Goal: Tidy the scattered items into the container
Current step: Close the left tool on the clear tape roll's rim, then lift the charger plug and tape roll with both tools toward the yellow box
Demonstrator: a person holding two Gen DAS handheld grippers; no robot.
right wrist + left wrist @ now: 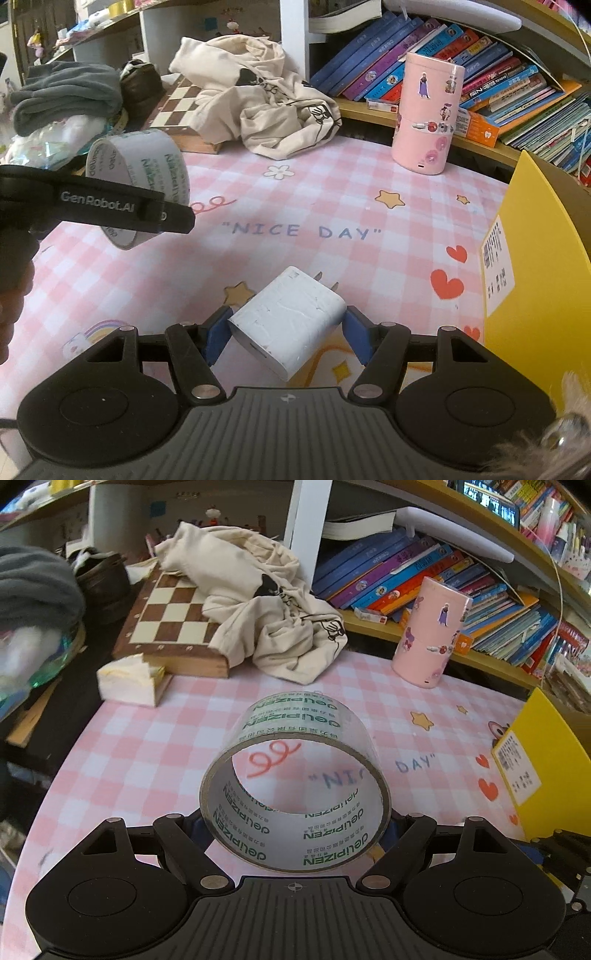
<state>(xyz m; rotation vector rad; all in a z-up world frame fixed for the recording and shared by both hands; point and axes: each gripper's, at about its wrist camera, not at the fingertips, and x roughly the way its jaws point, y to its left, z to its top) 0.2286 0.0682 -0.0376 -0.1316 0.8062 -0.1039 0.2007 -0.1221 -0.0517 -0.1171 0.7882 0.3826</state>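
Observation:
A roll of clear packing tape (295, 786) with green lettering hangs above the pink checked tablecloth (147, 746), and my left gripper (295, 821) is shut on its two sides. The right wrist view shows the same tape roll (140, 173) at the left, behind the left gripper's black finger (110, 210). My right gripper (286, 332) is shut on a white plug-in charger (288, 321), its blue pads (216, 338) pressing both sides, prongs pointing away. A yellow box (543, 258) stands at the right edge, also seen as the yellow box (546, 760) in the left wrist view.
A pink sticker-covered cylinder (430, 633) stands at the back right by a low shelf of books (424, 572). A cream cloth (266, 605) lies over a chessboard (170, 616) at the back. A tissue pack (129, 681) and a grey folded garment (66, 96) sit at the left.

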